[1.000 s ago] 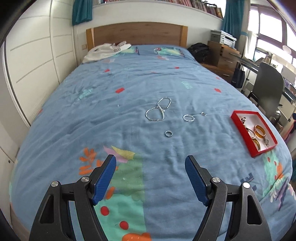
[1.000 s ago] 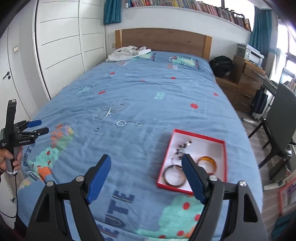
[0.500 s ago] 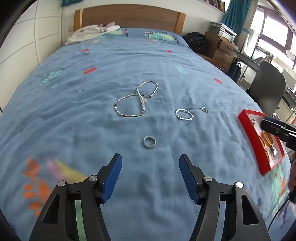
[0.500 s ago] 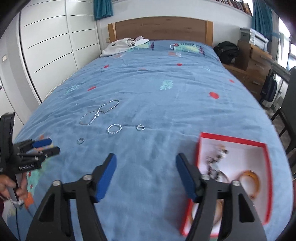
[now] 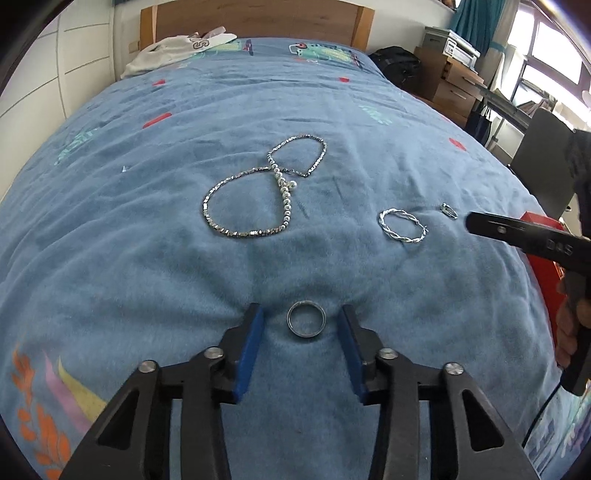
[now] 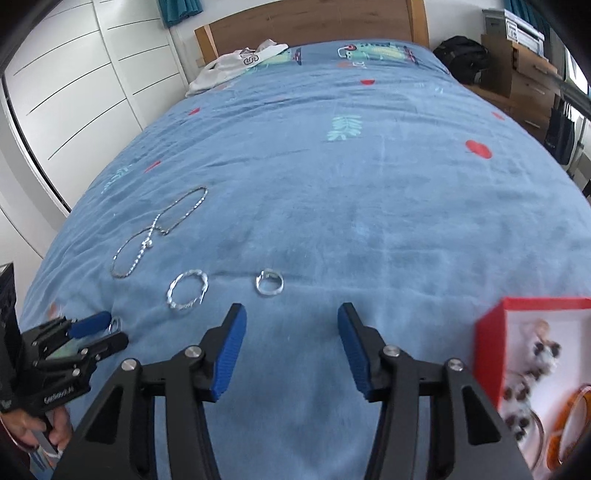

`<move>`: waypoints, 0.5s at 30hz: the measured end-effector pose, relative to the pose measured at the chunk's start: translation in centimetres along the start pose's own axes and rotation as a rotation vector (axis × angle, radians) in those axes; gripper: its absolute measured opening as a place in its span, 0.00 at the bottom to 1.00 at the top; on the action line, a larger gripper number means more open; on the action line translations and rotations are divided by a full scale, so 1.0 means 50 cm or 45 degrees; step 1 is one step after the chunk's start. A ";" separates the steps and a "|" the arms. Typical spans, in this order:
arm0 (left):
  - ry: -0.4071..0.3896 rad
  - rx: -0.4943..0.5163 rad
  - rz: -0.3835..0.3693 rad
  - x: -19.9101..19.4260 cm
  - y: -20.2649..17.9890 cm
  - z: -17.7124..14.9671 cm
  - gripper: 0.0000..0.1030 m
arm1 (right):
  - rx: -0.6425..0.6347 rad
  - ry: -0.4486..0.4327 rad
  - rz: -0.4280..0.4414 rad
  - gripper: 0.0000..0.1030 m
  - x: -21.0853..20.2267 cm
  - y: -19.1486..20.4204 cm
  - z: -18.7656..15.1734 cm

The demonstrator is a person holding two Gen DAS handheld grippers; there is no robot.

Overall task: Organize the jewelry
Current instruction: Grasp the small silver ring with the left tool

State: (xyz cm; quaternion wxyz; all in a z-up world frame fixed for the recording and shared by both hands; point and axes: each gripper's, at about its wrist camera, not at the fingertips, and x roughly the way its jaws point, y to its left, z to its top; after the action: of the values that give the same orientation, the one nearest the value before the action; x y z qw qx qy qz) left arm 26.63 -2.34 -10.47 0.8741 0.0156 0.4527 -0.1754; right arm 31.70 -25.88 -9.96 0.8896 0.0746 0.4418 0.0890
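Observation:
A dark silver ring [image 5: 306,324] lies on the blue bedspread [image 5: 147,277] between the open fingers of my left gripper [image 5: 301,325], which is down at the bedspread; the ring also shows in the right wrist view [image 6: 115,325]. A beaded silver necklace [image 5: 258,199] lies farther back. A twisted silver bracelet [image 5: 401,226] and a small silver ring [image 5: 449,211] lie to the right. My right gripper [image 6: 291,325] is open and empty, just short of the small ring [image 6: 269,282]. A red jewelry box [image 6: 532,373] holds bangles and beads.
A white garment [image 5: 177,50] lies by the wooden headboard [image 5: 255,14]. White wardrobe doors [image 6: 74,92] stand on the left. A black bag [image 6: 461,55], wooden drawers [image 6: 524,74] and a chair [image 5: 543,162] are on the right of the bed.
My left gripper has moved forward and down until its fingers straddle the dark ring. My right gripper has moved left, from over the red box toward the small ring.

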 end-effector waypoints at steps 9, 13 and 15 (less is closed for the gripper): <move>-0.008 0.040 -0.010 0.003 -0.007 -0.001 0.20 | -0.047 0.032 0.027 0.30 0.056 0.025 0.027; -0.012 0.036 -0.016 0.001 -0.007 0.001 0.19 | -0.047 0.047 0.023 0.19 0.061 0.026 0.025; -0.013 0.041 -0.018 -0.002 -0.010 0.001 0.19 | -0.049 0.046 0.028 0.18 0.058 0.027 0.024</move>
State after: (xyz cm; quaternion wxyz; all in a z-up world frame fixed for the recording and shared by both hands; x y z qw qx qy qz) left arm 26.48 -2.78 -10.32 0.8747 0.0255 0.4455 -0.1889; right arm 34.27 -23.98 -11.20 0.8818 0.0606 0.4550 0.1084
